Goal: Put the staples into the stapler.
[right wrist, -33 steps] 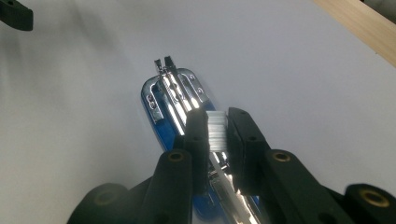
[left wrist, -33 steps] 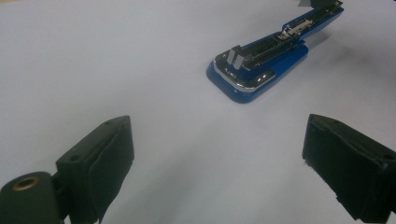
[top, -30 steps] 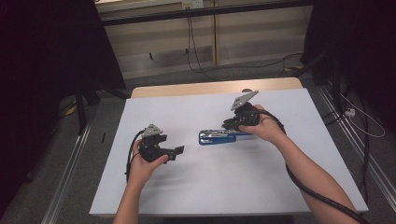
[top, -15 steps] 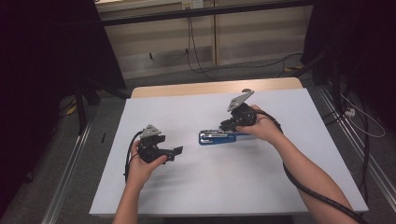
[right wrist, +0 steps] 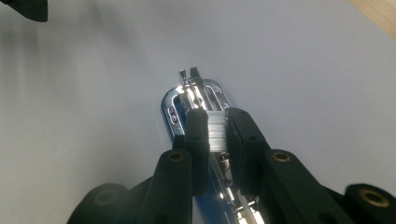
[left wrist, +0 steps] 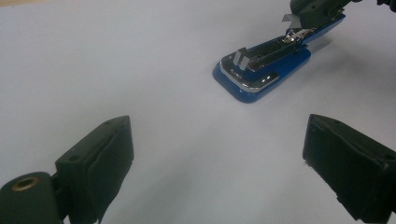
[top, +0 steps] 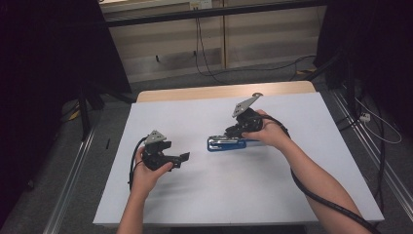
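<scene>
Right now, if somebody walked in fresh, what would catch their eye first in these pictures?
First the blue stapler, lying open mid-table on the white sheet. The right gripper pinches a silvery strip of staples above the stapler's metal channel. The left gripper sits apart at the left, jaws wide open, holding nothing.

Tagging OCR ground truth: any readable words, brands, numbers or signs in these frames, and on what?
None readable.
Blue stapler: no brand or marking legible on base or metal parts.
Strip of staples in the right gripper: plain.
Left gripper, white table: no text.
</scene>
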A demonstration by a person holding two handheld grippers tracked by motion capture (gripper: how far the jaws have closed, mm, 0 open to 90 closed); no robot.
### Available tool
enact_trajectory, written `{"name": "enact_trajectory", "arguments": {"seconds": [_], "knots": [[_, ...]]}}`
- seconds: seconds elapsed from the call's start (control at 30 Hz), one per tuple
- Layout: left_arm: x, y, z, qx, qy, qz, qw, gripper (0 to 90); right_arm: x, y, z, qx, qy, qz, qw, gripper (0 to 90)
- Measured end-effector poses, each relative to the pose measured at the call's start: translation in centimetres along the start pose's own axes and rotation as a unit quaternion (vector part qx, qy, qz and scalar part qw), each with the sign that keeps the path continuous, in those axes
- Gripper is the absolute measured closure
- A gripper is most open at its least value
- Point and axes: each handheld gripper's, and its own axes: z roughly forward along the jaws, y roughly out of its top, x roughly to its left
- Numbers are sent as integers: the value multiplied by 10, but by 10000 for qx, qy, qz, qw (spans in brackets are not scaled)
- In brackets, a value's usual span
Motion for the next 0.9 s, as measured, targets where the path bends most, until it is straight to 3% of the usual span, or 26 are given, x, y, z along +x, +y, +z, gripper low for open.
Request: {"name": "enact_trajectory", "arguments": {"seconds": [0.47, 0.9], "knots": [[1, -1, 0, 10, 12, -27, 10000, 89, -4, 2, 4, 184, 85, -41, 9998, 794], [2, -1, 0, 6, 11, -9, 10000, 89, -4, 13, 9, 509, 212, -277, 9981, 794]]}}
